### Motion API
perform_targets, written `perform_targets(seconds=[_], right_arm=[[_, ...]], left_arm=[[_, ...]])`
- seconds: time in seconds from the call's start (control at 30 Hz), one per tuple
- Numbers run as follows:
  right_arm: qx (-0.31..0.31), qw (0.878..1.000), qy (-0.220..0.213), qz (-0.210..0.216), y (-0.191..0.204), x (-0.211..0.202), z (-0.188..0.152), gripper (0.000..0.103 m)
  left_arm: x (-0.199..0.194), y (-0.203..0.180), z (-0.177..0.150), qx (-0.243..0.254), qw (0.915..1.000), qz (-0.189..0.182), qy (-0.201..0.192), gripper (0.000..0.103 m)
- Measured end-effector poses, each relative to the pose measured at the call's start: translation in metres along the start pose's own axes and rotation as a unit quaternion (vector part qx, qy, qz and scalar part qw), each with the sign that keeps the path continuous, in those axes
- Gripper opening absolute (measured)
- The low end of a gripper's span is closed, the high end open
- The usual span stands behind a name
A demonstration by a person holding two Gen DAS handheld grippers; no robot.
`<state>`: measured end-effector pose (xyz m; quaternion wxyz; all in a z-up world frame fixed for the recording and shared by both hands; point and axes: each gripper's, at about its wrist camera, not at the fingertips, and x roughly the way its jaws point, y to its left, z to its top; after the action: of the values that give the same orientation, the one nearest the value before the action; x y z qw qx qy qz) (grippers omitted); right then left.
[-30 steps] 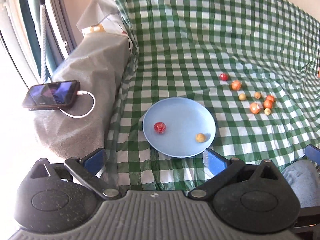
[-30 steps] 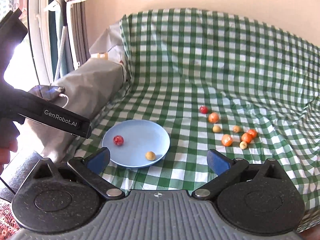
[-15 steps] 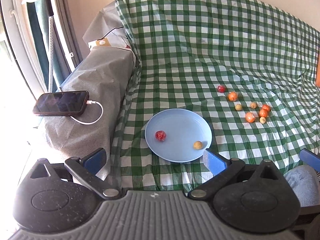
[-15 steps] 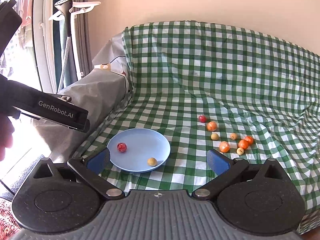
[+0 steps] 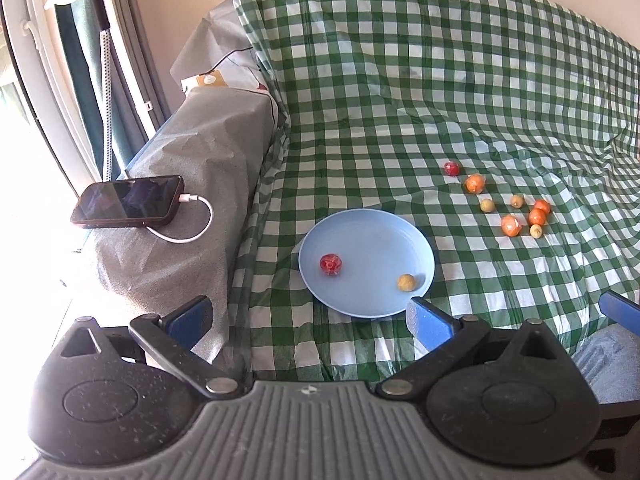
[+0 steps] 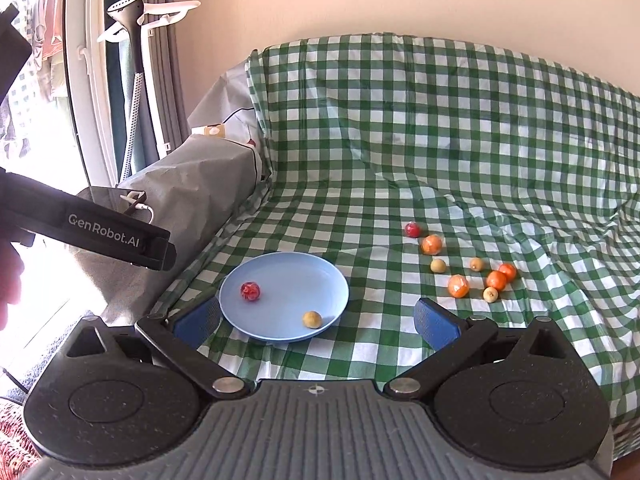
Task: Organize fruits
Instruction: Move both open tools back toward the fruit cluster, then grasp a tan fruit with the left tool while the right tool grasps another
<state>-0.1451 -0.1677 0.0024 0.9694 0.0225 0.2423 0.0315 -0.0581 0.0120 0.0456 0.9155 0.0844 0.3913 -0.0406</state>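
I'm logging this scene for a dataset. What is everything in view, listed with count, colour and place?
plate: 1, light blue, on the checked cloth near the grippers
fruits on plate: 2, one red, one yellowish
fruits on cloth: 8, one red, four orange, three yellowish, clustered right of the plate
cloth: 1, green and white check, over the sofa
phone: 1, black, on the grey-covered armrest, white cable plugged in
garment steamer: 1, black and white, by the window
left gripper: open, empty
right gripper: open, empty
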Motion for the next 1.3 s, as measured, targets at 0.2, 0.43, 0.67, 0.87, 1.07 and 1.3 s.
perform_targets(seconds=[0.2, 0.43, 0.67, 0.87, 1.07, 1.3], right_arm=[[0.02, 1.0, 0.014, 0.005, -0.007, 0.014, -0.002, 0.102], [0.095, 0.994, 0.043, -0.022, -0.038, 0.047, -0.01, 0.102], [0.138, 0.985, 0.052, -0.093, -0.089, 0.088, -0.017, 0.102], [0.149, 0.968, 0.053, -0.197, -0.162, 0.146, -0.025, 0.102], [0.146, 0.956, 0.072, -0.243, -0.219, 0.216, -0.037, 0.102], [0.14, 0.962, 0.084, -0.218, -0.251, 0.274, -0.043, 0.067]], left_arm=[[0.015, -0.001, 0.0, 0.004, 0.9998, 0.003, 0.018, 0.103], [0.044, -0.009, 0.01, 0.01, 0.9987, 0.005, 0.05, 0.103], [0.085, -0.043, 0.041, 0.016, 0.9971, -0.019, 0.072, 0.103], [0.129, -0.1, 0.079, 0.048, 0.9944, -0.06, 0.073, 0.103], [0.194, -0.172, 0.116, 0.102, 0.9884, -0.09, 0.069, 0.103], [0.281, -0.238, 0.139, 0.119, 0.9819, -0.114, 0.092, 0.103]])
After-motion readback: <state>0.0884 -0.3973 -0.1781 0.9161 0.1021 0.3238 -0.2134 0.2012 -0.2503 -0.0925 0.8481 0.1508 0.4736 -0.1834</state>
